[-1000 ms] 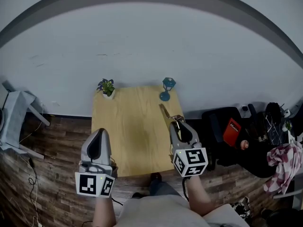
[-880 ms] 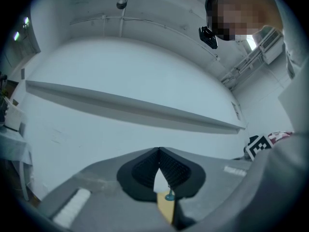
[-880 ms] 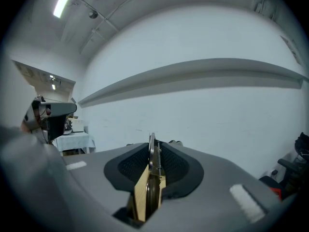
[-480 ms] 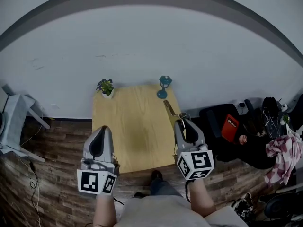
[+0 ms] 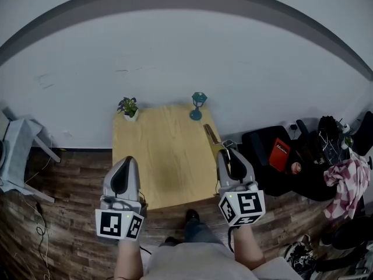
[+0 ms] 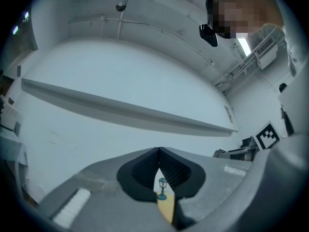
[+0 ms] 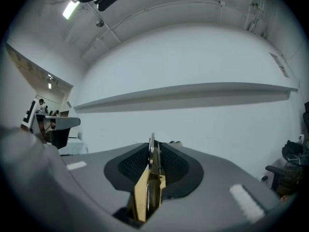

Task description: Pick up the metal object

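Brass-toned metal object, head view: the metal object [image 5: 210, 135] juts forward out of the right gripper [image 5: 224, 154], over the right edge of the wooden table [image 5: 163, 156]. It looks clear of the top, so I judge the lift largely done.
Right gripper, head view: it sits beside the table's front right corner with its marker cube toward the person. The forearm runs straight behind it, and it points about level at the wall beyond the table.
Left gripper, head view: the left gripper [image 5: 127, 160] is off the table's front left corner, carrying nothing and lying parallel to the other.
Far corners, head view: a potted plant [image 5: 128, 107] stands at the table's back left and a teal lamp figure [image 5: 197, 105] at its back right, both well apart from the object.
Left gripper view: the left gripper [image 6: 158, 151] has its jaws together at the tips with nothing gripped. The lamp figure [image 6: 161, 188] and a strip of table [image 6: 165, 208] show through the slot below, and the nose tips slightly upward.
Right gripper view: the right gripper [image 7: 153, 153] is clenched on the metal object [image 7: 147, 190], a thin plate with a coil spring, standing on edge between the pads.
Doing it well: the grip is on a narrow edge, so I would keep the squeeze steady and the wrist level and unrolled. That should stop the long free end from pivoting.
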Motion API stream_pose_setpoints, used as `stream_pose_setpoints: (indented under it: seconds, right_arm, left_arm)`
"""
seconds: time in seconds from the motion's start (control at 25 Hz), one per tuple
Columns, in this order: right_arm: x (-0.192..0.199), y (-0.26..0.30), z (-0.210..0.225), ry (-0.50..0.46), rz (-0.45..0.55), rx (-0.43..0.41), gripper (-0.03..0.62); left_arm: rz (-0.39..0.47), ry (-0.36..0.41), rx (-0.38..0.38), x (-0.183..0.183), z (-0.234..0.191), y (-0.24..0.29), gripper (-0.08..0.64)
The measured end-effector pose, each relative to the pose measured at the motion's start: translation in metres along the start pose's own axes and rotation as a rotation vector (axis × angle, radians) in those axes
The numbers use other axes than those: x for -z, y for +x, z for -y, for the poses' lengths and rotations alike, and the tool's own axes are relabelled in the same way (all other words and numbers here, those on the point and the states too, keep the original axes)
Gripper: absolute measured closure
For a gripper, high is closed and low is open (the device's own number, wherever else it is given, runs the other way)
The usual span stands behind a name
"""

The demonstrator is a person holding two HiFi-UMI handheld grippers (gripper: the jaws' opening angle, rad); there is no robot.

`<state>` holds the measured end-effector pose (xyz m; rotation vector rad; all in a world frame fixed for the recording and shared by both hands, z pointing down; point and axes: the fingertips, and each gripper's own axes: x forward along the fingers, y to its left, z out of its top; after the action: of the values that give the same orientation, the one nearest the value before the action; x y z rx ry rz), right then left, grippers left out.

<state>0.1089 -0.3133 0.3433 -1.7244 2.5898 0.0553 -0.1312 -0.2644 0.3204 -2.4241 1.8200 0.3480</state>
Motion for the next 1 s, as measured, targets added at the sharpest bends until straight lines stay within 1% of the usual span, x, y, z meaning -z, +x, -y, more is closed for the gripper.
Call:
stream_pose_setpoints:
  seconds: [0.4,1.0]
  right_arm:
    - [-0.010,-0.024,-0.009,0.014,0.040,0.020,0.514]
    - [-0.021,-0.042,-0.015,0.002,0.074,0.030,0.514]
  left_arm:
    - [0.002,0.007,0.019,-0.006,0.008,-0.018,0.555]
    - [0.018,0.017,0.013,-0.015,0.010,-0.034,0.555]
